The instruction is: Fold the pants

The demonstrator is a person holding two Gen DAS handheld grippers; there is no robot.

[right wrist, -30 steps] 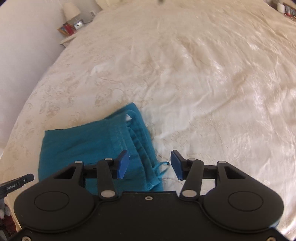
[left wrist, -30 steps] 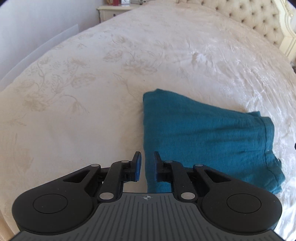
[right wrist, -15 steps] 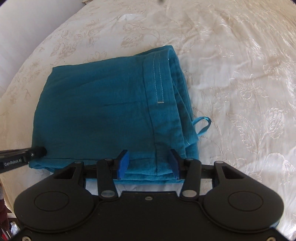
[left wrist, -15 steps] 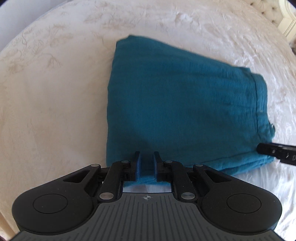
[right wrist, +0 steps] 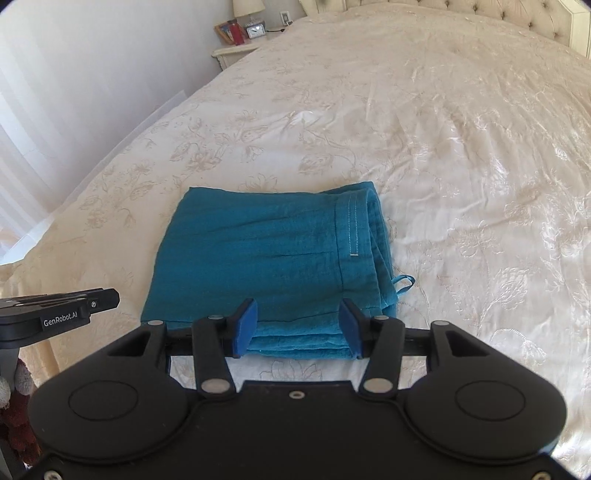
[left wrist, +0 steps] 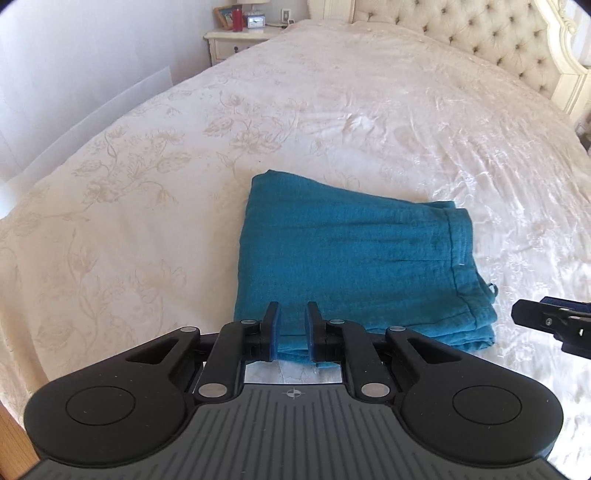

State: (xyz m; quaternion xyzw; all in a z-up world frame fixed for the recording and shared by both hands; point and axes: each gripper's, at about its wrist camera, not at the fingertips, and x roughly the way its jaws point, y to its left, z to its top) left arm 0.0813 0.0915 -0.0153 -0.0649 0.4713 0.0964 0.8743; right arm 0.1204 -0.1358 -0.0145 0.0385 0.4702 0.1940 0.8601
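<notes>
The teal pants [left wrist: 351, 258] lie folded into a flat, stacked rectangle on the cream bedspread [left wrist: 332, 110]; they also show in the right wrist view [right wrist: 266, 258], with the waistband and a small loop on the right side. My left gripper [left wrist: 291, 317] is just above the near edge of the fold, its jaws a narrow gap apart and empty. My right gripper [right wrist: 299, 317] is open wide over the near edge, holding nothing. The tip of the right gripper shows at the right edge of the left wrist view [left wrist: 554, 325].
A tufted headboard [left wrist: 480, 33] stands at the far end of the bed. A nightstand [left wrist: 236, 40] with a lamp, a clock and a red item is at the far left. A white wall [right wrist: 74, 74] runs along the left. The bed's near-left edge drops to the floor.
Both grippers have pulled back and tilted up from the pants, so the fold sits farther away and the far end of the bed is in view again. The pants have not moved.
</notes>
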